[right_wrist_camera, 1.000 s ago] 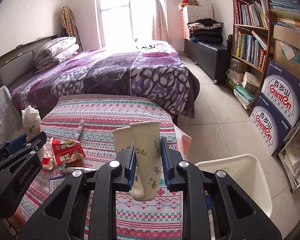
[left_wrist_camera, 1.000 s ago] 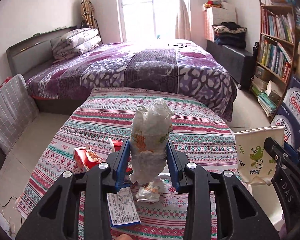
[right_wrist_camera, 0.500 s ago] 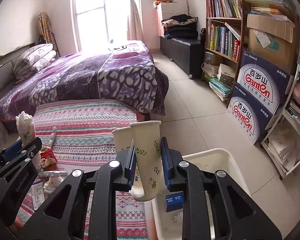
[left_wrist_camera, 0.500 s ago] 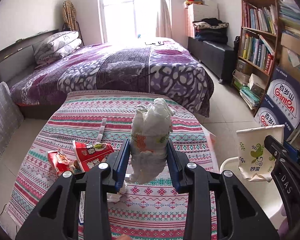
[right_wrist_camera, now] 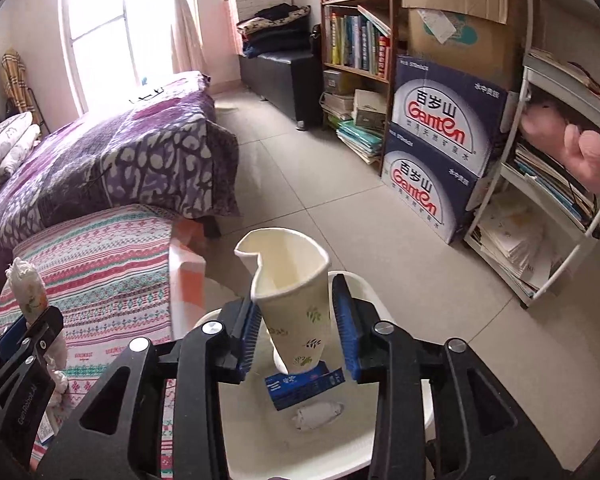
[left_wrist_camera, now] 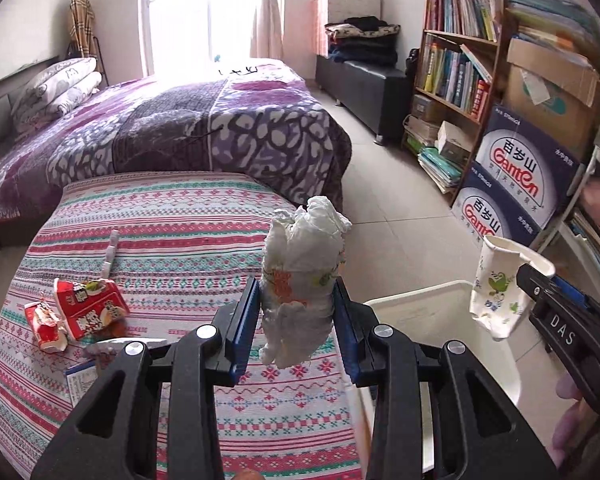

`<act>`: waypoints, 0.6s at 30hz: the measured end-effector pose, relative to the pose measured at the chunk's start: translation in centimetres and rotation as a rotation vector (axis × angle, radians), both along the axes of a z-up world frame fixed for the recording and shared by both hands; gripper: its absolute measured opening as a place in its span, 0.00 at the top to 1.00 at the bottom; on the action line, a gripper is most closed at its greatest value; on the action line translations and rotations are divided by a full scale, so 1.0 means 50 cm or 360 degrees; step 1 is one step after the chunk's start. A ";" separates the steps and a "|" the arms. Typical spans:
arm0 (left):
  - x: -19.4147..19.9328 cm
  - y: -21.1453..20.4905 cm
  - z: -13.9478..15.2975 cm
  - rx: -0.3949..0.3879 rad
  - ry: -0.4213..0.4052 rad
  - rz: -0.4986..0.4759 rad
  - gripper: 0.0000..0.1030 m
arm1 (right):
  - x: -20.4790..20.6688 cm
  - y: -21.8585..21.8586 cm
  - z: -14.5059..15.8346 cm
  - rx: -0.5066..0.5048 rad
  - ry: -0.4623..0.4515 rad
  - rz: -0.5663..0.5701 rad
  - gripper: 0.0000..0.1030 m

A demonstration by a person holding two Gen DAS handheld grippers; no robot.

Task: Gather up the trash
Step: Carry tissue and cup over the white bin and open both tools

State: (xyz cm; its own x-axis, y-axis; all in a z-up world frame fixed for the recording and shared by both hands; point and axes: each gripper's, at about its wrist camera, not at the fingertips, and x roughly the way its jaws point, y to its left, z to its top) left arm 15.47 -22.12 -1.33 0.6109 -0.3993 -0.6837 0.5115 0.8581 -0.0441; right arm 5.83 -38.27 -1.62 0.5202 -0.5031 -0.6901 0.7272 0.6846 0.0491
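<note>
Inside bin (right_wrist_camera: 400,444), blue box (right_wrist_camera: 304,386), right view only

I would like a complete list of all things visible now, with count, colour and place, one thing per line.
Paper cup: 1, white with green leaves, between the right tongs' opening pads, over the bin.
Bin: 1, white, on the floor beside the table.
Blue box: 1, inside the bin.
Paper wad: 1, white, inside the bin.
Crumpled wrapper: 1, white, clamped in the left tongs.
Red cartons: 2, on the striped tablecloth.
Bed: 1, purple cover, behind the table.
Water boxes: 2, dark blue, stacked by the bookshelf.
Left tongs: black, blue pads.
Right tongs: black, blue pads.
</note>
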 end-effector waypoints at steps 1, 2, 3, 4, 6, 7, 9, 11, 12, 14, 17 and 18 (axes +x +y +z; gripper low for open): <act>-0.005 -0.008 -0.002 -0.0006 0.0009 -0.0020 0.65 | -0.008 -0.013 -0.001 0.0008 0.0002 -0.0036 0.56; -0.009 -0.020 -0.003 -0.0009 0.0017 -0.0041 0.65 | -0.016 -0.021 -0.001 0.0013 0.0000 -0.0063 0.52; -0.014 -0.030 -0.005 -0.0010 0.0024 -0.0063 0.65 | -0.024 -0.032 -0.001 0.0014 -0.0002 -0.0091 0.48; -0.019 -0.040 -0.007 -0.0011 0.0032 -0.0086 0.65 | -0.032 -0.042 0.000 0.0014 -0.0003 -0.0119 0.47; -0.029 -0.059 -0.012 -0.0009 0.0047 -0.0126 0.65 | -0.049 -0.061 0.000 0.0028 -0.0010 -0.0173 0.39; -0.035 -0.068 -0.015 -0.0009 0.0055 -0.0144 0.65 | -0.057 -0.071 0.001 0.0038 -0.0013 -0.0195 0.38; -0.042 -0.084 -0.018 -0.0013 0.0079 -0.0178 0.65 | -0.071 -0.088 0.000 0.0061 -0.0020 -0.0232 0.36; -0.050 -0.102 -0.021 -0.0016 0.0098 -0.0218 0.65 | -0.084 -0.102 0.000 0.0073 -0.0027 -0.0268 0.34; -0.053 -0.109 -0.022 -0.0017 0.0105 -0.0237 0.65 | -0.089 -0.107 0.001 0.0074 -0.0032 -0.0282 0.33; -0.063 -0.124 -0.025 -0.0018 0.0122 -0.0281 0.65 | -0.101 -0.116 0.003 0.0073 -0.0042 -0.0311 0.31; -0.074 -0.145 -0.030 -0.0040 0.0173 -0.0369 0.64 | -0.115 -0.127 0.004 0.0078 -0.0052 -0.0344 0.29; -0.078 -0.151 -0.032 -0.0039 0.0182 -0.0403 0.56 | -0.117 -0.128 0.005 0.0081 -0.0056 -0.0351 0.29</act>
